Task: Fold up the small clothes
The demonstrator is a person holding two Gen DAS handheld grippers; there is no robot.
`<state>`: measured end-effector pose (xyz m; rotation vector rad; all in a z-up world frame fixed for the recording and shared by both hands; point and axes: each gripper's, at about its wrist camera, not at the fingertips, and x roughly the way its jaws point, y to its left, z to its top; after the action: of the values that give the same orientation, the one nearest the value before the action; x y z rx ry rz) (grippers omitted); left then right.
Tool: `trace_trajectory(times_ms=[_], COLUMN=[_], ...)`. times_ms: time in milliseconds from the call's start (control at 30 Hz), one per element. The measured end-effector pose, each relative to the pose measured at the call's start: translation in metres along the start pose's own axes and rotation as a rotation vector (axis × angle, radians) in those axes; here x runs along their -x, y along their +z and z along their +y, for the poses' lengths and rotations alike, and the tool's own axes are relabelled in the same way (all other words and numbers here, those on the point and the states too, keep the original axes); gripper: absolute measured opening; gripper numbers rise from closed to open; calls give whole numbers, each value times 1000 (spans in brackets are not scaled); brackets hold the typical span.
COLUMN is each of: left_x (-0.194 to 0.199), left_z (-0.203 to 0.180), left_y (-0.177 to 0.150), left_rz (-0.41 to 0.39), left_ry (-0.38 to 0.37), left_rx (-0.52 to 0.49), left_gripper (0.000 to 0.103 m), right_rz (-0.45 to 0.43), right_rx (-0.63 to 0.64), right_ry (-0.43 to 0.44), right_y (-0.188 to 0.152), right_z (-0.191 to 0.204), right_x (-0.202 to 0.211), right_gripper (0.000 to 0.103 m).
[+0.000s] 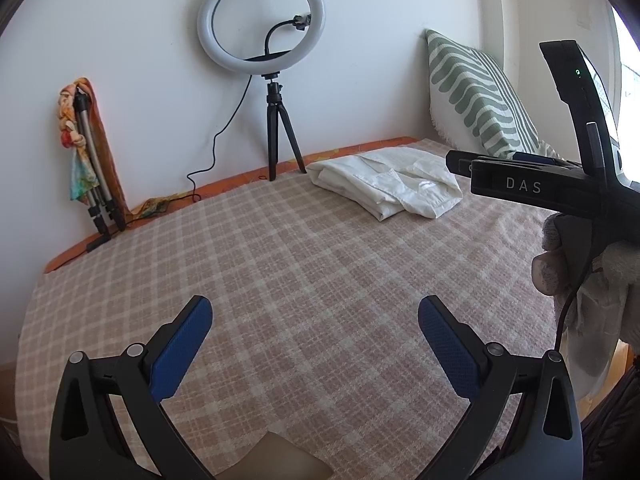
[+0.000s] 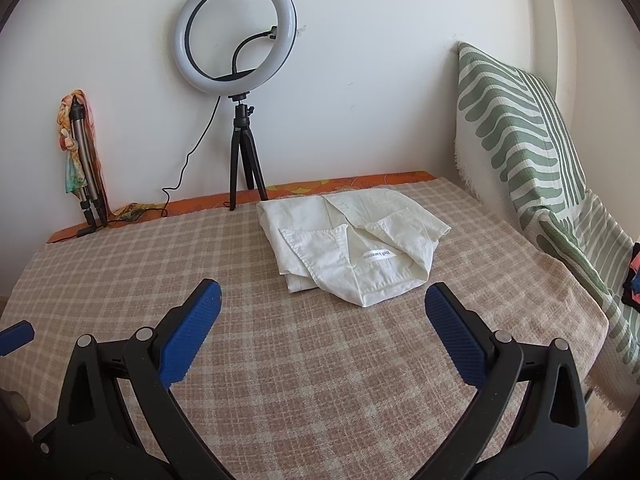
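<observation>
Folded shirt [image 2: 352, 248] at frame centre on the bed [image 2: 280, 360], ring light on tripod [image 2: 240, 120] behind it, upper left, folded tripod [image 2: 82, 160] against the wall far left, cushion [image 2: 528, 140] at right, both claws lower frame, spread, nothing between them.

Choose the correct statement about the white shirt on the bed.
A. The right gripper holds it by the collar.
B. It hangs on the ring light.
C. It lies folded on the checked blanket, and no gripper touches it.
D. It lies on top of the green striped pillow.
C: the white shirt rests folded on the checked blanket, while the right gripper and the left gripper are both open and apart from it.
</observation>
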<state>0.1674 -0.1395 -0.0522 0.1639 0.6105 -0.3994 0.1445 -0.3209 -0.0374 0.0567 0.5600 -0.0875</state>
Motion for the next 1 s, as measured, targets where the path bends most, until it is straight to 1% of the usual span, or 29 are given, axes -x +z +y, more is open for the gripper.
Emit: trace_trajectory(times_ms=[1000], left_x=[3], left_z=[0], left_y=[-1], left_rz=[1], left_ry=[6], left_rx=[12], left_gripper=[102], right_rz=[11], right_rx=[-4], right_ry=[6], right_y=[-3], right_z=[2], right_x=[-3], right_gripper=[103])
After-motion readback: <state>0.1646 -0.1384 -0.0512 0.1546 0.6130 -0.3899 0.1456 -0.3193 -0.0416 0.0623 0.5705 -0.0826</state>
